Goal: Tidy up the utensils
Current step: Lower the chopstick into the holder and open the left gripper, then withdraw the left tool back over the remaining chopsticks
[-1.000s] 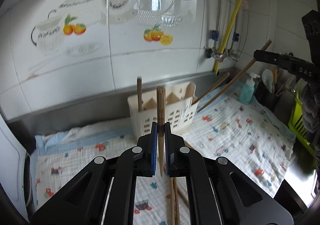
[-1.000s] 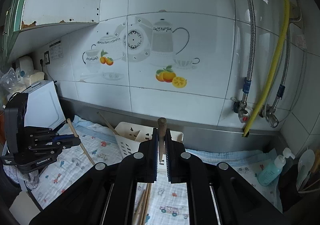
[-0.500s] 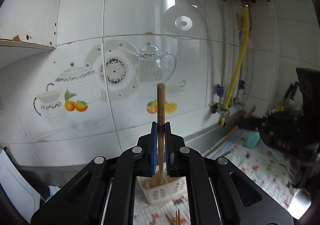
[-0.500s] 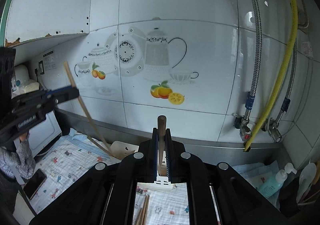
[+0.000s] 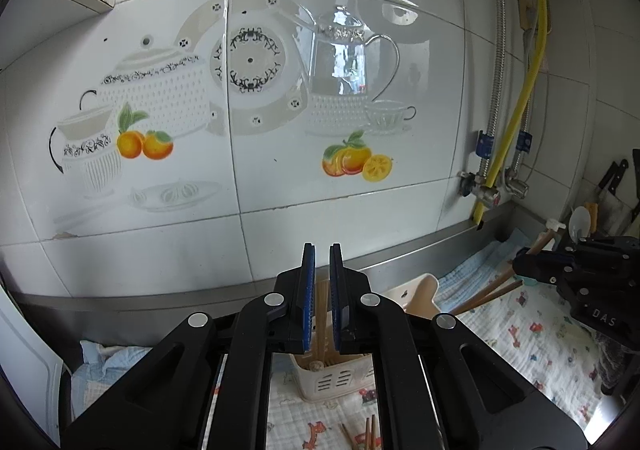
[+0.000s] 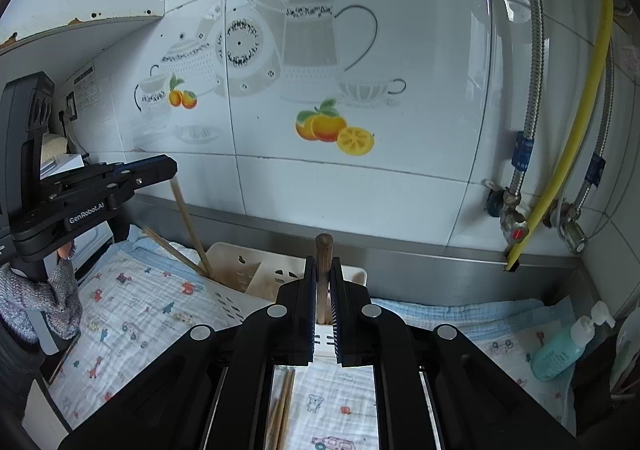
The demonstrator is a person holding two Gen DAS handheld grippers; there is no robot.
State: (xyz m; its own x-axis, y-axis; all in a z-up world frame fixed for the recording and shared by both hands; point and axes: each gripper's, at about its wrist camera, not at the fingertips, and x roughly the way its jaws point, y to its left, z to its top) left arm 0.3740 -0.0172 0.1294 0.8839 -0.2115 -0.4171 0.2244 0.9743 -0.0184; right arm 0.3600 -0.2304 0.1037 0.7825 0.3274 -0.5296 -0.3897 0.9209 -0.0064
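Tiled counter: chopsticks (image 5: 320, 314) now lowered into holder (image 5: 340, 378), still pinched by left gripper (image 5: 321, 282); right gripper (image 6: 323, 290) clamped on second pair (image 6: 323, 270), queued.

"GenRobot.AI" is showing on left gripper (image 6: 158, 170) body, 9 o'clock | "DAS" is showing on right gripper (image 5: 524, 260) body, 3 o'clock

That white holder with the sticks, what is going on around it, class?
A person works two handheld grippers over a white utensil holder on a printed cloth. The left gripper and the right gripper are each shut on a wooden chopstick, both angled down toward the holder. More chopsticks lie loose on the cloth.
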